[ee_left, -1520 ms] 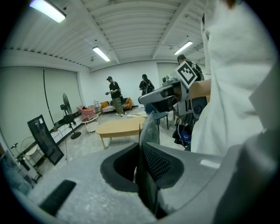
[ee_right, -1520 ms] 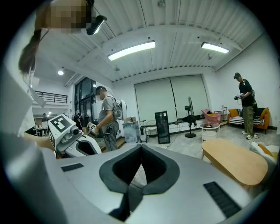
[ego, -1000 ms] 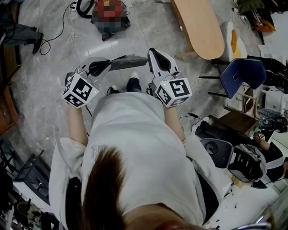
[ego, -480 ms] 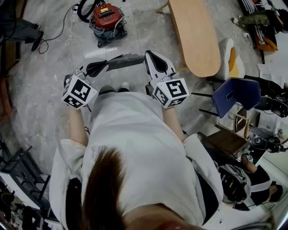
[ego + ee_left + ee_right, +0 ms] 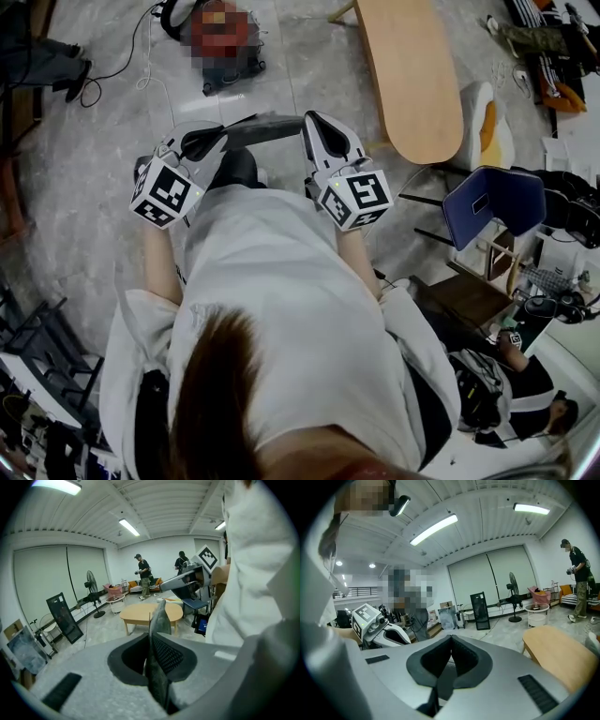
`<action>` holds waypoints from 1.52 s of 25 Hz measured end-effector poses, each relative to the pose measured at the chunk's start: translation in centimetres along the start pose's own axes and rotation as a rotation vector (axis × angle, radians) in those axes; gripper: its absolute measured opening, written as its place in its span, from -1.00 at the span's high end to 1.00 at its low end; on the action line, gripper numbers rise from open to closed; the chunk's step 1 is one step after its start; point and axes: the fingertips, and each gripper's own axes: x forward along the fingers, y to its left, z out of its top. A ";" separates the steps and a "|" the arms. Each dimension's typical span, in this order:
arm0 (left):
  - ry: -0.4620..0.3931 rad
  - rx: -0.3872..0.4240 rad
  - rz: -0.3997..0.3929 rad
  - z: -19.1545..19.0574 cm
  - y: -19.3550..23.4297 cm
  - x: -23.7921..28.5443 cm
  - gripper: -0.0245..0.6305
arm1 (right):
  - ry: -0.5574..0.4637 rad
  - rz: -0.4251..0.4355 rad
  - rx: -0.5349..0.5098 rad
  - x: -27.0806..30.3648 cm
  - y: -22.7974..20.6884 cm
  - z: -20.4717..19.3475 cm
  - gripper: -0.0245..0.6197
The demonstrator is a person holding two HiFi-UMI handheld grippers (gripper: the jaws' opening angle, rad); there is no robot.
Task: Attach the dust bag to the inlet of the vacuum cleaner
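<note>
A grey dust bag [image 5: 262, 129] hangs flat between my two grippers in front of my body. My left gripper [image 5: 211, 139] is shut on its near end; in the left gripper view the fabric [image 5: 159, 620] sticks out edge-on from between the pads of the left gripper [image 5: 151, 641]. My right gripper [image 5: 317, 117] is shut, its tip at the bag's other end. Nothing shows between the jaws of the right gripper [image 5: 451, 639] in its own view. The red vacuum cleaner [image 5: 234, 67] stands on the floor ahead, its black hose [image 5: 172, 17] beside it.
A long oval wooden table [image 5: 412, 66] stands to the right of the vacuum cleaner, with a blue chair [image 5: 492, 192] nearer on the right. Cables [image 5: 122, 66] trail over the floor at the left. Two people [image 5: 143, 576] stand far off by the wall.
Both grippers and the bag have travelled over the floor with the person carrying them. The shoes seen below the bag a second ago are now hidden. Both grips look unchanged.
</note>
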 end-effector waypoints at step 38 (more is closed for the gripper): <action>0.046 -0.064 0.009 -2.0 23.0 6.8 0.80 | 0.032 0.000 -0.003 22.8 -9.5 8.1 0.92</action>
